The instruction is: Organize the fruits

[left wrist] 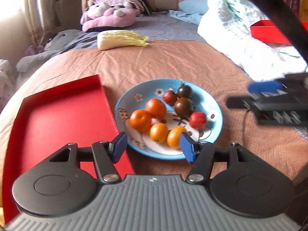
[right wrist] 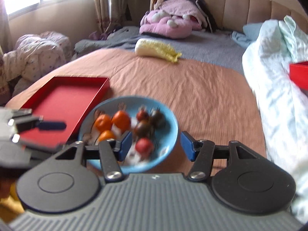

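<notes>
Left gripper (left wrist: pixel 154 144): blue pads spread wide, nothing between them, poised over near rim of blue plate (left wrist: pixel 215 104) at frame centre. On plate: four orange fruits (left wrist: pixel 140 120) lower left, two dark tomatoes (left wrist: pixel 183 106) and two red tomatoes (left wrist: pixel 198 120) toward upper right. Red tray (left wrist: pixel 57 119) just beside plate at left of frame, holding nothing. Right gripper (right wrist: pixel 156 145): pads likewise spread, empty, over plate's right half in blurred right wrist view. Cabbage (left wrist: pixel 121 39) well apart at upper centre on the brown bedspread (left wrist: pixel 154 61).
</notes>
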`<act>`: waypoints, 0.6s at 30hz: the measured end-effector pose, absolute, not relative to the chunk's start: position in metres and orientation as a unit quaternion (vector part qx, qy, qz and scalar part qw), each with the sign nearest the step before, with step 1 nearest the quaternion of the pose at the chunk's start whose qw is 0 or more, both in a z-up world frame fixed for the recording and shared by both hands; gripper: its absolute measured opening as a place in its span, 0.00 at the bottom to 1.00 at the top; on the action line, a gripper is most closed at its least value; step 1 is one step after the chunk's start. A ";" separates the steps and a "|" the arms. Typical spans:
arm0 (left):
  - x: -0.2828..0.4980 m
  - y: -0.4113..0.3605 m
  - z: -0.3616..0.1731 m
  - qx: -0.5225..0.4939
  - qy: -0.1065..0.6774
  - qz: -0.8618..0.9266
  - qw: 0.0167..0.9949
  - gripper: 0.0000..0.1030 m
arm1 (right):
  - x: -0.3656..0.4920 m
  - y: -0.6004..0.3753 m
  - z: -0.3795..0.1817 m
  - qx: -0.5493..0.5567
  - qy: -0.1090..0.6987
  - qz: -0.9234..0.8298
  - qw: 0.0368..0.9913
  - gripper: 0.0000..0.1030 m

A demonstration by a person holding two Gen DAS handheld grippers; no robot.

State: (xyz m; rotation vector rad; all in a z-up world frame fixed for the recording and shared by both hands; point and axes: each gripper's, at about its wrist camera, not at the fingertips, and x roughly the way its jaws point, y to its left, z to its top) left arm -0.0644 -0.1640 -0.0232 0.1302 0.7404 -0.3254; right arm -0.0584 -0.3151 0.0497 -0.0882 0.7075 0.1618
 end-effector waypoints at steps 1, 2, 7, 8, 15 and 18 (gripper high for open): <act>-0.066 -0.162 -0.023 0.063 0.361 -0.154 0.917 0.65 | -0.065 -0.314 0.048 -0.048 0.354 0.083 0.930 0.57; -0.068 -0.160 -0.022 0.062 0.362 -0.150 0.918 0.66 | -0.072 -0.312 0.046 -0.054 0.360 0.086 0.927 0.57; -0.076 -0.157 -0.018 0.063 0.357 -0.141 0.921 0.73 | -0.097 -0.300 0.035 -0.076 0.390 0.110 0.911 0.57; -0.079 -0.158 -0.018 0.066 0.355 -0.140 0.922 0.73 | -0.100 -0.297 0.033 -0.082 0.393 0.114 0.909 0.57; -0.085 -0.157 -0.015 0.070 0.351 -0.132 0.924 0.75 | -0.111 -0.280 0.037 -0.113 0.394 0.139 0.902 0.57; -0.085 -0.158 -0.016 0.071 0.351 -0.135 0.924 0.77 | -0.111 -0.277 0.039 -0.118 0.393 0.142 0.901 0.58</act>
